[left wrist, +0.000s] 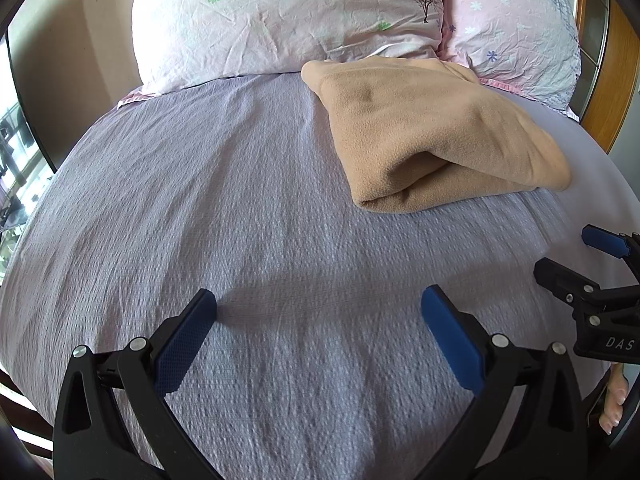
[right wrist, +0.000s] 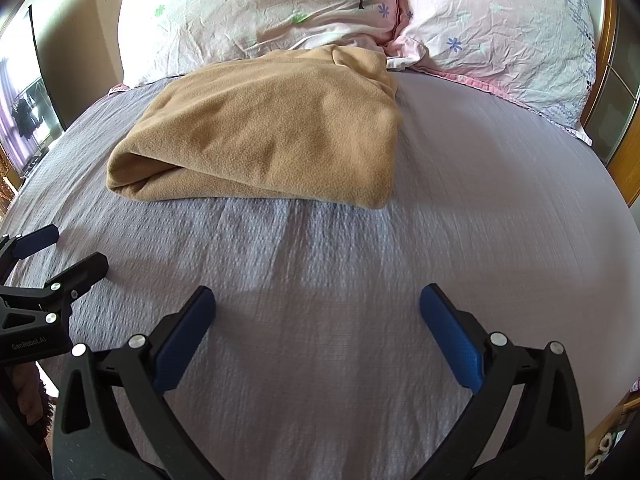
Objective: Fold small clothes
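Lying folded on bedsheet (left wrist: pixel 240 200), tan fleece (left wrist: pixel 432 136) runs toward pillows (left wrist: pixel 280 20); left gripper (left wrist: pixel 320 320), right gripper (right wrist: pixel 318 320) both spread, empty.

One folded tan garment (right wrist: pixel 272 136) lies on the bed (right wrist: pixel 480 200), at about 11 o'clock in the right wrist view and at 1 o'clock in the left wrist view. Two pillows lean at the head of the bed: one (left wrist: pixel 280 20) at 12 o'clock and a second (left wrist: pixel 516 28) at 1 o'clock in the left wrist view. Two grippers are counted, the left gripper (left wrist: pixel 319 328) and the right gripper (right wrist: pixel 317 328), each with two blue-padded fingers (left wrist: pixel 184 344) spread wide apart and holding nothing. One lilac textured bedcover (left wrist: pixel 260 240) spreads across the bed.
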Demonstrator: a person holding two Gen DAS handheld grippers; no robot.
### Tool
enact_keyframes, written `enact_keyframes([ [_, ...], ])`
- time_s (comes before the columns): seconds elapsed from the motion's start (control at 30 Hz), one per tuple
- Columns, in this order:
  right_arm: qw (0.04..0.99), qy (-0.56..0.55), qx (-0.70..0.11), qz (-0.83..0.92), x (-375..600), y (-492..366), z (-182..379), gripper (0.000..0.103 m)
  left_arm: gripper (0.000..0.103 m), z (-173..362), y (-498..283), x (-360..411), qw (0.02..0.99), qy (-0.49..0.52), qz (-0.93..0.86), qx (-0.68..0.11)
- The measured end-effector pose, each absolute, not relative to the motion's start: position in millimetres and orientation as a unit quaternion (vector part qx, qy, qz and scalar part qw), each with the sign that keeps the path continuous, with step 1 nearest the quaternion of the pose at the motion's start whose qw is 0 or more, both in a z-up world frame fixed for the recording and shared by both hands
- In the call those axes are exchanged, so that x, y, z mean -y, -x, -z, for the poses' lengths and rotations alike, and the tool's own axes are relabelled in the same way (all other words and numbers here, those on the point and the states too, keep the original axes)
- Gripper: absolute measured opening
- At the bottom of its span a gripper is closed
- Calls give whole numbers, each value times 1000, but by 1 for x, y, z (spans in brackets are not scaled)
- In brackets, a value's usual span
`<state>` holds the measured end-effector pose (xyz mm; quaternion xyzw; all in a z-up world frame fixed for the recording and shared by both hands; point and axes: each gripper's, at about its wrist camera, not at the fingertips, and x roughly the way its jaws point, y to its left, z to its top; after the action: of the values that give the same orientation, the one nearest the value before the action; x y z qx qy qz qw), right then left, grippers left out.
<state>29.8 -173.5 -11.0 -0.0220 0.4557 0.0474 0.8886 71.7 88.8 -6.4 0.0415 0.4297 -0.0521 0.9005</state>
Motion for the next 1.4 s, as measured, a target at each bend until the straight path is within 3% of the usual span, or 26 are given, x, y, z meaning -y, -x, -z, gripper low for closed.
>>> enact_keyframes([
  [1.4, 889, 22, -455, -48, 173, -31, 11, 101, 102, 4, -71, -87, 902, -42, 54, -426],
])
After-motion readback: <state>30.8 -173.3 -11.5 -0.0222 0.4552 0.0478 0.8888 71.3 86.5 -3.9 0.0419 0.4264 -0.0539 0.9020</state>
